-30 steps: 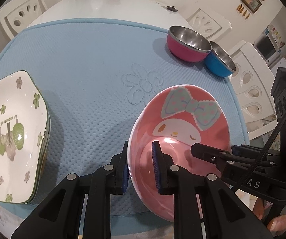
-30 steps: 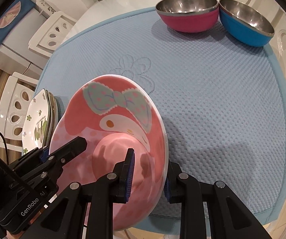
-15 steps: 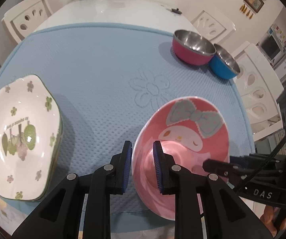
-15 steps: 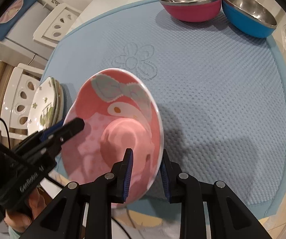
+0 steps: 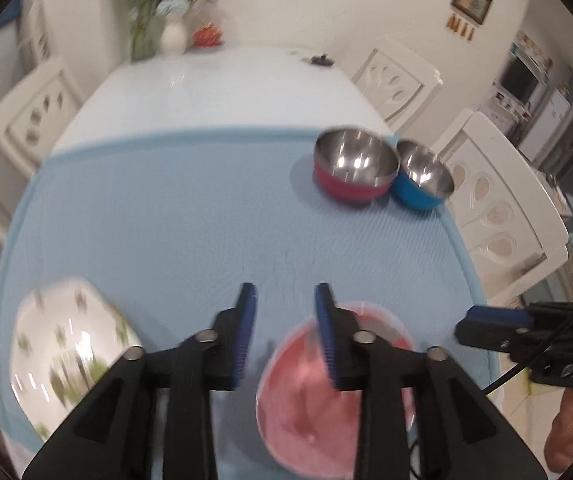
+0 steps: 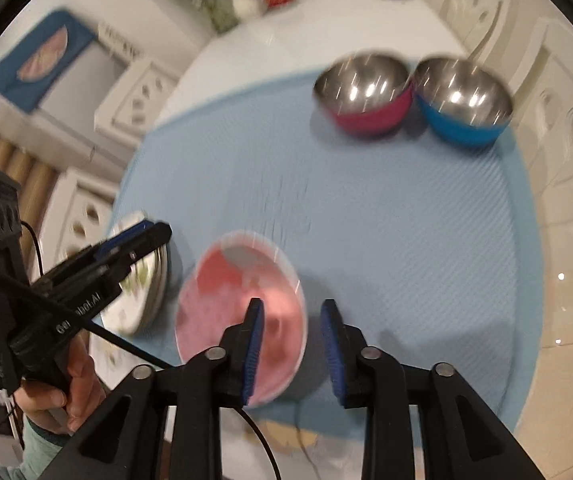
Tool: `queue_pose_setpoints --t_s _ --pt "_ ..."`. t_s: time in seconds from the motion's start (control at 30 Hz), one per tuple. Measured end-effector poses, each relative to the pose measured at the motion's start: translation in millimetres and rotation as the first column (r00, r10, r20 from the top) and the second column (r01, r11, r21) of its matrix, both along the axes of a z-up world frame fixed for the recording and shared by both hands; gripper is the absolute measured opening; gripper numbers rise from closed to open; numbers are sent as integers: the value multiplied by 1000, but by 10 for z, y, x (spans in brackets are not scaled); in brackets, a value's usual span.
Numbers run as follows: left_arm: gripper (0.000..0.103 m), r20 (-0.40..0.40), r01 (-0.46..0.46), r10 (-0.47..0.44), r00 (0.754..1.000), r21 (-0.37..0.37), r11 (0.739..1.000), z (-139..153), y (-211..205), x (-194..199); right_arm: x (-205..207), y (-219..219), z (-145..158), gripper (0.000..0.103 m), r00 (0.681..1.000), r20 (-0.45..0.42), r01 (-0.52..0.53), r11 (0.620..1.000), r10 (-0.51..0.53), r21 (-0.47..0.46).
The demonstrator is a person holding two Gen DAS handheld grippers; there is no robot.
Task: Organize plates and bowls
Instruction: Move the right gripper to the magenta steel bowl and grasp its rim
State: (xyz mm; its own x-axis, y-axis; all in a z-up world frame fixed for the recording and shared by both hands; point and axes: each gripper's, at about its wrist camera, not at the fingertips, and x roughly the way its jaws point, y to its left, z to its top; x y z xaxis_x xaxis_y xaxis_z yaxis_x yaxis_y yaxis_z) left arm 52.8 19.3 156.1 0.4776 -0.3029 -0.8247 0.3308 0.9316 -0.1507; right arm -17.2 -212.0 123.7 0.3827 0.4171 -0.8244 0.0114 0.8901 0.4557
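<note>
The pink cartoon plate (image 5: 298, 400) (image 6: 226, 300) lies on the blue mat (image 5: 186, 208) near its front edge, right of the stack of white plates with green flowers (image 5: 66, 352) (image 6: 154, 280). My left gripper (image 5: 285, 296) hangs above the plate's left rim, its jaws opening, with nothing between the pads. My right gripper (image 6: 292, 308) hangs above the plate's right rim, jaws also opening, and neither pad touches the plate. Each gripper shows in the other's view: the right gripper (image 5: 470, 320) and the left gripper (image 6: 154, 234). The frames are motion-blurred.
A pink steel bowl (image 5: 354, 168) (image 6: 366, 92) and a blue steel bowl (image 5: 424, 178) (image 6: 462, 96) stand side by side at the mat's far right. White chairs (image 5: 498, 216) ring the table. A vase (image 5: 174, 36) stands at the far end. A hand (image 6: 74, 392) holds the left gripper.
Both grippers were shut on the pink plate's rims. They have since let go, parted their jaws and risen, and the plate now lies on the mat beside the white stack.
</note>
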Motion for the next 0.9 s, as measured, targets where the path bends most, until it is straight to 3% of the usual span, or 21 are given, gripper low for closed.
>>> queue_pose_setpoints --t_s 0.03,0.1,0.2,0.37,0.77,0.9 --pt "32 12 18 -18 1000 -2 1000 59 -55 103 54 -95 45 61 999 22 32 999 -33 20" --pt "36 22 55 -55 998 -17 998 138 -169 311 151 -247 115 71 993 56 99 993 -103 67" --pt "46 15 98 -97 995 -29 995 171 -389 669 377 -470 90 71 979 50 193 976 -199 104" --pt "46 -44 137 -140 989 -65 988 9 -774 1226 817 -588 -173 71 960 -30 279 955 -278 100" --pt "44 -185 148 -170 968 -130 980 -811 -1209 2138 1533 -559 -818 54 937 -134 340 931 -323 132" --pt "35 -219 167 -196 956 -144 975 -1034 -1276 2276 1658 -562 -972 43 933 -149 347 929 -328 131"
